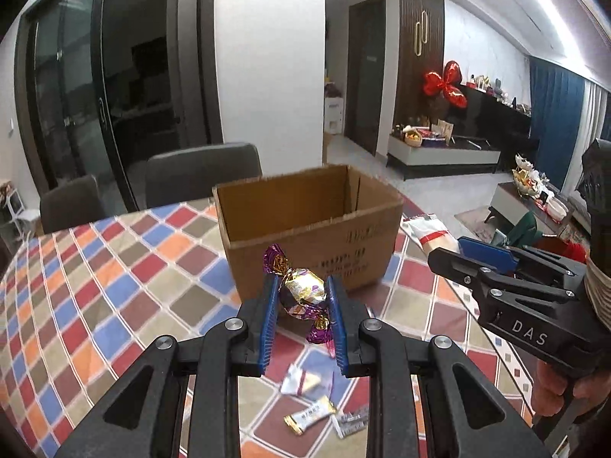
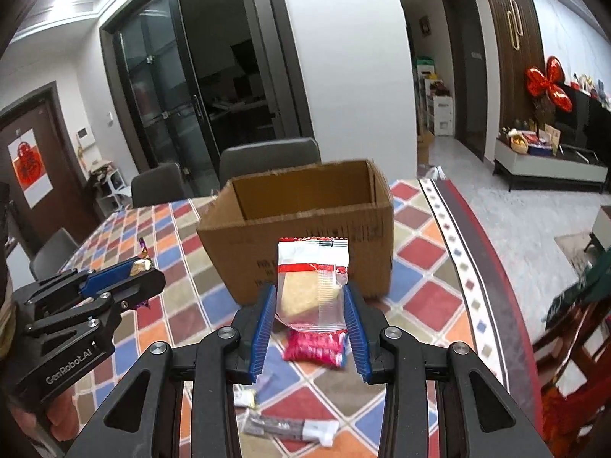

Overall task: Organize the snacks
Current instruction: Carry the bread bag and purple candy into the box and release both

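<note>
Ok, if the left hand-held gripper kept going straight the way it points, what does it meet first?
Probably the near wall of the cardboard box. The left hand-held gripper, holding a candy, seems aimed below the rim, though depth is unclear.

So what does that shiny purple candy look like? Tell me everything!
The candy is a plump sweet in crinkly foil, silver and gold in the middle with a dark patch. Both twisted ends flare out in shiny purple, one pointing up and left, the other down. It hangs tilted above the checked tablecloth, in front of the cardboard box. The left gripper is shut on it, one blue pad on each side. Nothing else touches it.
</note>
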